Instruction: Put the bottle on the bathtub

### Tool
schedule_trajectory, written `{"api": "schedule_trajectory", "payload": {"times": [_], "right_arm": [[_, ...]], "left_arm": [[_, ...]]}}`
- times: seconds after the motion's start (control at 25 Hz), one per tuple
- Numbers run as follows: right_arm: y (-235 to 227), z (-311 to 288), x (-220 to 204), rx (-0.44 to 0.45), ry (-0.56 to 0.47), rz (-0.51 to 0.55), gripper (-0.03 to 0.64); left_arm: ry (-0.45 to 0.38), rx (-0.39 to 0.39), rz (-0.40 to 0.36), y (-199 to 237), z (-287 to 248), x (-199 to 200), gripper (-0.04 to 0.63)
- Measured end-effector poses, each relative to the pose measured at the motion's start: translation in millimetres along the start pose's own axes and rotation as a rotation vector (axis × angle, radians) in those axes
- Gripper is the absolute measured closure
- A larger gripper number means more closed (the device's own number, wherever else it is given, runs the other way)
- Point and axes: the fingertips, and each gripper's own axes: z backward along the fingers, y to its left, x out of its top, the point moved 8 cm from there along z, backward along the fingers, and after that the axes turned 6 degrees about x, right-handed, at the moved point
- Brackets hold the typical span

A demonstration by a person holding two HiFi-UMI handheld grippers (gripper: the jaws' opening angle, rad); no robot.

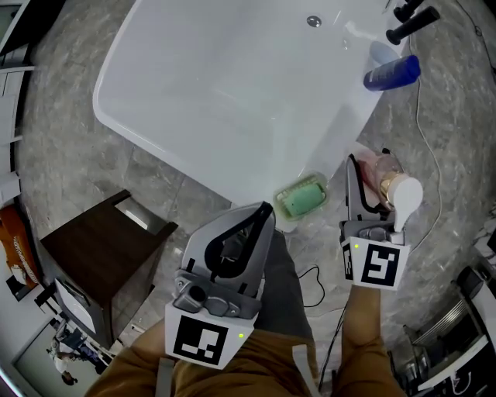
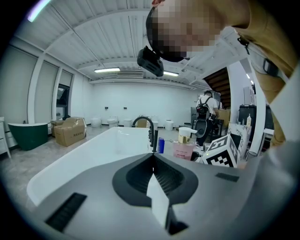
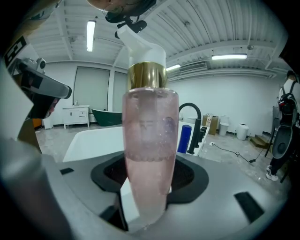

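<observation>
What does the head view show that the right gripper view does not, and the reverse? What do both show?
Only the head view: a green soap dish on the rim of the white bathtub, a dark wooden cabinet. Only the right gripper view: a dark green bathtub far behind. Both: the white bathtub, the pink pump bottle in the right gripper, the blue bottle, the black faucet.

Floor: you stand on grey marbled tiles (image 1: 77,170).
Furniture: a dark wooden cabinet (image 1: 97,252) on your left; a green tub (image 2: 26,133) far off.
Ceiling: your ribbed white ceiling (image 2: 93,37) carries lit strip lights (image 2: 107,70).
Walls: white walls (image 2: 126,101).
</observation>
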Motion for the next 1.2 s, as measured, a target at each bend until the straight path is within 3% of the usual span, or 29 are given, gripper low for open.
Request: {"api": "schedule_trajectory", "payload": {"times": [0.44,1.2], "right_arm": [[-2.1,-35.3,-29.9,0.014,0.015,0.018,0.376],[-0.2,-52.3,-39.5,-0.005,-0.003,-0.002,0.374]], "left_arm": [[0.016,0.022,0.003,4.6,-12.6,-16.0,0.589],[0.04,0.043,0.021,19.4,-13.3,-26.8,0.589]]}}
